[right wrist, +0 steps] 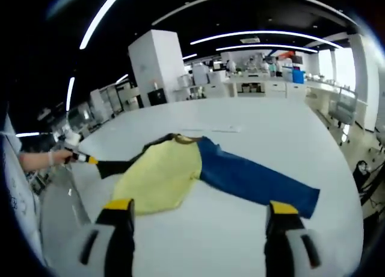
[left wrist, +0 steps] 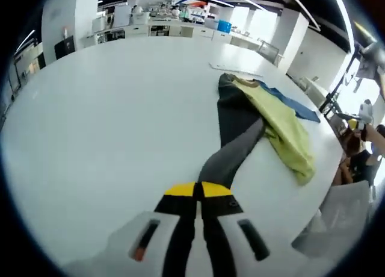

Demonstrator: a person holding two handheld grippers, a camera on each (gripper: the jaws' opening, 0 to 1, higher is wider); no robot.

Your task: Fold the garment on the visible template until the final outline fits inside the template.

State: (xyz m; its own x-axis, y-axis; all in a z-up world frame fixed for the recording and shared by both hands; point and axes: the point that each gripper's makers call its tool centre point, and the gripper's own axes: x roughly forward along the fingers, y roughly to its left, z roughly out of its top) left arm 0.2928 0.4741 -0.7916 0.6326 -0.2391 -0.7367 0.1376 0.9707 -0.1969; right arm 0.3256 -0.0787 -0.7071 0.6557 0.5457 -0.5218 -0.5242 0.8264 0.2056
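A garment lies flat on the white table [left wrist: 102,138], with a yellow-green body [left wrist: 283,123], a dark grey sleeve [left wrist: 231,156] and a blue sleeve [left wrist: 295,105]. My left gripper [left wrist: 197,189] is shut on the end of the grey sleeve, which stretches back toward the collar. In the right gripper view the yellow body [right wrist: 162,174] is straight ahead, and the blue sleeve [right wrist: 255,180] runs off to the right. My right gripper [right wrist: 200,206] stands open, short of the hem and touching nothing. The left gripper [right wrist: 84,158] holds the dark sleeve [right wrist: 117,165] at the left. A pale flat sheet [right wrist: 210,130] lies just past the collar.
The table's right edge [left wrist: 328,168] is close to the garment, with a seated person [left wrist: 358,153] and a grey chair [left wrist: 337,223] beyond it. Lab benches and a white pillar [right wrist: 156,66] stand far behind. Wide bare tabletop [left wrist: 90,108] lies left of the garment.
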